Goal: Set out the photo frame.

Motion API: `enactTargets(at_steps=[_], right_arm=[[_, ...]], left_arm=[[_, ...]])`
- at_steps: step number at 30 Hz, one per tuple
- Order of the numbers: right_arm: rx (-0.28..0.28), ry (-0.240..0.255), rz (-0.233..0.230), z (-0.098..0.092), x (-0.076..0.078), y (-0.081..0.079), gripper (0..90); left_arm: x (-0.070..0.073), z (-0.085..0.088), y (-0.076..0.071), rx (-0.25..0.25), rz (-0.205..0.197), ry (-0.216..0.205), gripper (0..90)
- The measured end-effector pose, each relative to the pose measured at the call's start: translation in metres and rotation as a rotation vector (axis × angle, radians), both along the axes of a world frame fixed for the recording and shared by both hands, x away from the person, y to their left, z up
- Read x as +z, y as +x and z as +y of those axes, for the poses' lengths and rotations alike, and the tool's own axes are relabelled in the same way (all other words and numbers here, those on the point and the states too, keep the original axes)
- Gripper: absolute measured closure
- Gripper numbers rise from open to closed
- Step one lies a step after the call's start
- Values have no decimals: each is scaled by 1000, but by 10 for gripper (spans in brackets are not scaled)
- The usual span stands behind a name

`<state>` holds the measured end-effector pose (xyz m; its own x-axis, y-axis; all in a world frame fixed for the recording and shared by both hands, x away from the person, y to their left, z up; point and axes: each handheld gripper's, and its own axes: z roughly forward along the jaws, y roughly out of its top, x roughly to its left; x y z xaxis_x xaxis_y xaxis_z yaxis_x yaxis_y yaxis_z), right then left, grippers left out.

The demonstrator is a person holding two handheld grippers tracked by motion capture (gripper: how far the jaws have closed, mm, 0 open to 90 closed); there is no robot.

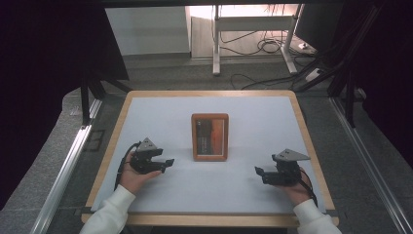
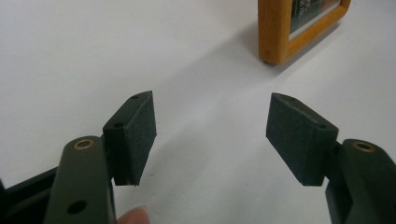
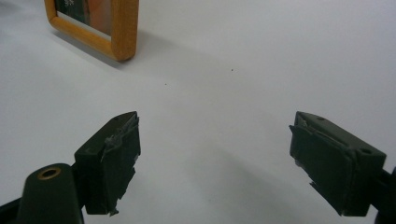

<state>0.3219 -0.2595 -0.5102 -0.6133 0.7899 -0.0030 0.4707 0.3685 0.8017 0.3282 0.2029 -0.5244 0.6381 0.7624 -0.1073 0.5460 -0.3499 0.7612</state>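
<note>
frame: my picture frame point(image 1: 210, 137) stands mid-picture on the bench point(image 1: 253, 190) | left hand-held gripper point(image 1: 166, 165) wide, empty | right hand-held gripper point(image 1: 259, 174) wide, empty, flanking for two-sided reach

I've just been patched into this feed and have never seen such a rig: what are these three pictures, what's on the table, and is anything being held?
A person holds a black two-jaw left gripper and right gripper, one in each hand. The high view looks down from above; the other two views ride on each gripper, looking along its jaws. On the white, wood-edged table stands an orange-brown wooden picture frame, between the grippers and apart from both. Both grippers' jaws stand open and hold nothing.
</note>
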Motion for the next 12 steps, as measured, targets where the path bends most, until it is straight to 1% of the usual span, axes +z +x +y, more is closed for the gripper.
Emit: enactTargets(at_steps=[3,5,8,10,12], right_arm=[[-1,-7,-5,1,0,-1,164],[-3,-11,-12,-1,2,-2,164],[-14,9,-18,-4,4,-3,164],[-20,23,-23,-6,6,-2,164],[-26,20,-29,-6,6,-1,163]], left_arm=[[0,-3,0,-13,-11,2,328],[-1,-2,1,-18,-8,0,329],[-1,0,2,-13,-9,-4,327],[-1,1,2,-3,-21,-9,326],[0,2,2,0,-25,-14,326]])
